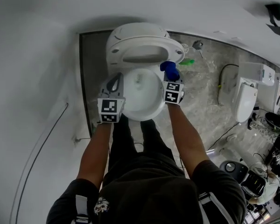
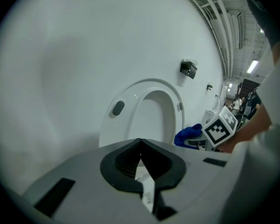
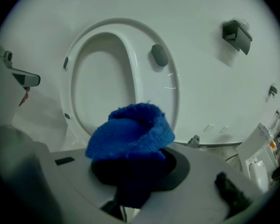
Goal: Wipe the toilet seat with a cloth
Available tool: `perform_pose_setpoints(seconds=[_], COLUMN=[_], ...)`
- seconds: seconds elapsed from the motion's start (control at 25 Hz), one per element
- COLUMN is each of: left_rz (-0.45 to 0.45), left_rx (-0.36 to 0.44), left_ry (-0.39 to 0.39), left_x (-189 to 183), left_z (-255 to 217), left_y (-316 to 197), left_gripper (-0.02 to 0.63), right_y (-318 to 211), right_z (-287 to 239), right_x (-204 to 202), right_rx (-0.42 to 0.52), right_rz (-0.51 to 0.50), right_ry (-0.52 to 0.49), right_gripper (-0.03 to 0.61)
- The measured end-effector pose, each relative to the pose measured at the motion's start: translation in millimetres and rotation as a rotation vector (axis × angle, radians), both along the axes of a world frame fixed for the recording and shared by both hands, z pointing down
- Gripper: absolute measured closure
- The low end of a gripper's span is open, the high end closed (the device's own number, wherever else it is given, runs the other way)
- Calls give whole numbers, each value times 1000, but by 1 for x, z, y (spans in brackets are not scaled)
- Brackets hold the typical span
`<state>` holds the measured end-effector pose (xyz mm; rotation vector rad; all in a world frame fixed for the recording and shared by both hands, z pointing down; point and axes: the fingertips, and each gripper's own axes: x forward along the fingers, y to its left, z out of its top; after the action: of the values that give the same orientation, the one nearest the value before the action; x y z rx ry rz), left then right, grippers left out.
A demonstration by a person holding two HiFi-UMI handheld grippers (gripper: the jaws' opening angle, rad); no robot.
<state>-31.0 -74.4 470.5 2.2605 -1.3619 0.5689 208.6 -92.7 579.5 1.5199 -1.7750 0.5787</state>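
The white toilet's seat (image 1: 144, 45) stands raised against the wall, above the open bowl (image 1: 151, 108). My right gripper (image 1: 171, 76) is at the bowl's right rim, shut on a bunched blue cloth (image 1: 169, 68). In the right gripper view the cloth (image 3: 130, 135) covers the jaws, with the raised seat ring (image 3: 130, 64) beyond. My left gripper (image 1: 114, 81) hovers over the bowl's left rim. Its jaws (image 2: 141, 160) are shut with nothing between them. The left gripper view shows the raised seat (image 2: 151, 110) and the cloth (image 2: 188, 135) to the right.
A plain white wall lies to the left. A dark fixture (image 3: 236, 35) is mounted on the wall right of the toilet. On the marbled floor to the right are a green object (image 1: 187, 62), a second white toilet unit (image 1: 245, 101), cables and assorted equipment.
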Motion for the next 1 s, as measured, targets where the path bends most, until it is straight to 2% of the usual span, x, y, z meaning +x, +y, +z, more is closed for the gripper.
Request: perform_pose_setpoints(seconds=[0.52, 0.72, 1.0], left_rz=[3, -23, -86], left_rx=[-54, -82, -81], left_ry=[-16, -21, -32], left_x=[-26, -46, -80], left_z=[55, 75, 78], left_y=[23, 33, 38], left_gripper=[604, 604, 604], right_y=[14, 19, 29], right_z=[105, 130, 137], right_x=[-9, -40, -109], right_rx=[-164, -197, -195], right_rz=[-71, -137, -219], right_ry=[110, 119, 67], right_gripper=[486, 486, 486])
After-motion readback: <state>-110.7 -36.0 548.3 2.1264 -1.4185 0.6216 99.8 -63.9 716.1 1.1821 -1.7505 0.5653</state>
